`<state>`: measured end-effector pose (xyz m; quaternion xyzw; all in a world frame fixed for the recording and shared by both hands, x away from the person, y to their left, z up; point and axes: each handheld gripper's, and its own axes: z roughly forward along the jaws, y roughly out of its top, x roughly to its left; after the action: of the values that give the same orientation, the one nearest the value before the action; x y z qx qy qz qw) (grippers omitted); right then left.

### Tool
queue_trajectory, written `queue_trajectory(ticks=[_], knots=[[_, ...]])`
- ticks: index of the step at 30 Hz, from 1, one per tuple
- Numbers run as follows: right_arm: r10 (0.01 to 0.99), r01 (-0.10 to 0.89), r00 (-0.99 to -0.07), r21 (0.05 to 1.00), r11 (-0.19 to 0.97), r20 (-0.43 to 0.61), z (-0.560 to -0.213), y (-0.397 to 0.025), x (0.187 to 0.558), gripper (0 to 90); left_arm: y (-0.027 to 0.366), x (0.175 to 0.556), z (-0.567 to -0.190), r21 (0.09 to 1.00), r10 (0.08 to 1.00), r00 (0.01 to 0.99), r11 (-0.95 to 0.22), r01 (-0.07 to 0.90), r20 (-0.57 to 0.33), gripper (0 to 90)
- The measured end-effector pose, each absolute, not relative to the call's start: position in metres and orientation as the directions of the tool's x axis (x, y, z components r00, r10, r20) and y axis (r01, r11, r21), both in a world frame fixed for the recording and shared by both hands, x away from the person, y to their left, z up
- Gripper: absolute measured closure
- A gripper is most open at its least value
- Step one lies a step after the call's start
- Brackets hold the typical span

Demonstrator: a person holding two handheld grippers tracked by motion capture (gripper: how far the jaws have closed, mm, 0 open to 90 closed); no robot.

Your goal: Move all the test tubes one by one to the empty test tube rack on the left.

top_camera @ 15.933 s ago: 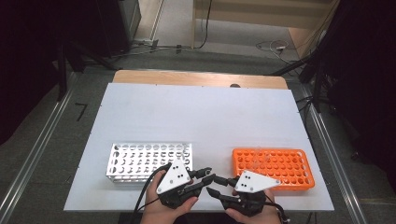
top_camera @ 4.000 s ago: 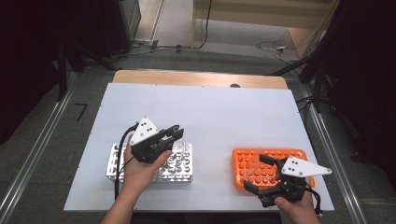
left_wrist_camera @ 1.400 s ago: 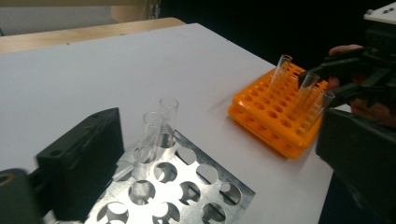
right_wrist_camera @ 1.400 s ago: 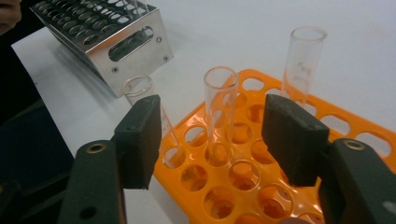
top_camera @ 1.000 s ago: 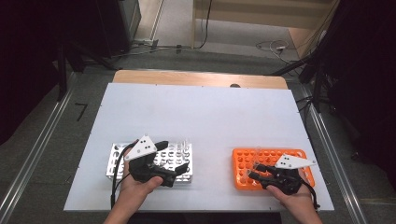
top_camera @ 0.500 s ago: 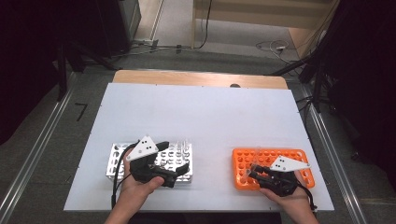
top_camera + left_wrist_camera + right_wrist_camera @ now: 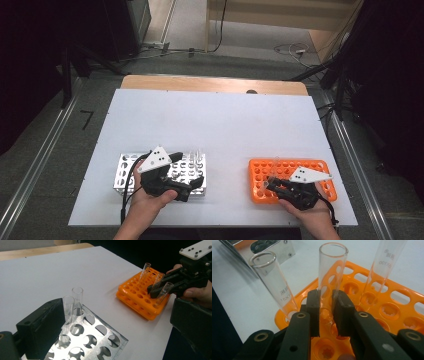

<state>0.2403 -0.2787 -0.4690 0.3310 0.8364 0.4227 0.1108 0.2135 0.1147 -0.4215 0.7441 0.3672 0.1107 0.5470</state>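
My right gripper (image 7: 327, 312) is shut on a clear glass test tube (image 7: 330, 270) that stands in the orange rack (image 7: 402, 305), near its front-left corner. Two more tubes lean in holes to either side, one on the left (image 7: 274, 282) and one on the right (image 7: 384, 262). In the high view the right gripper (image 7: 270, 184) sits over the orange rack (image 7: 300, 165). My left gripper (image 7: 116, 315) is open wide over the right end of the metal rack (image 7: 100, 340), where two glass tubes (image 7: 77, 300) stand upright. In the high view the left gripper (image 7: 189, 167) points right across the metal rack (image 7: 125, 172).
Both racks sit near the front edge of the white table (image 7: 215, 125). A wooden strip (image 7: 210, 84) runs along the table's far edge. Metal rails (image 7: 355, 160) flank the table, and cables lie on the floor beyond.
My right gripper has crept a little left along the orange rack and now grips the tube. The left gripper has stayed almost still over the metal rack.
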Motion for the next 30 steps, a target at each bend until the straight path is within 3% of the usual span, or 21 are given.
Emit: queue_trajectory(ticks=[30], knots=[[0.667,0.435,-0.733,0.847,0.307,0.135,-0.413,-0.282,0.242,73.9,0.11,0.212,-0.419,0.895,0.655,0.718,-0.144,0.423,-0.234,0.4]])
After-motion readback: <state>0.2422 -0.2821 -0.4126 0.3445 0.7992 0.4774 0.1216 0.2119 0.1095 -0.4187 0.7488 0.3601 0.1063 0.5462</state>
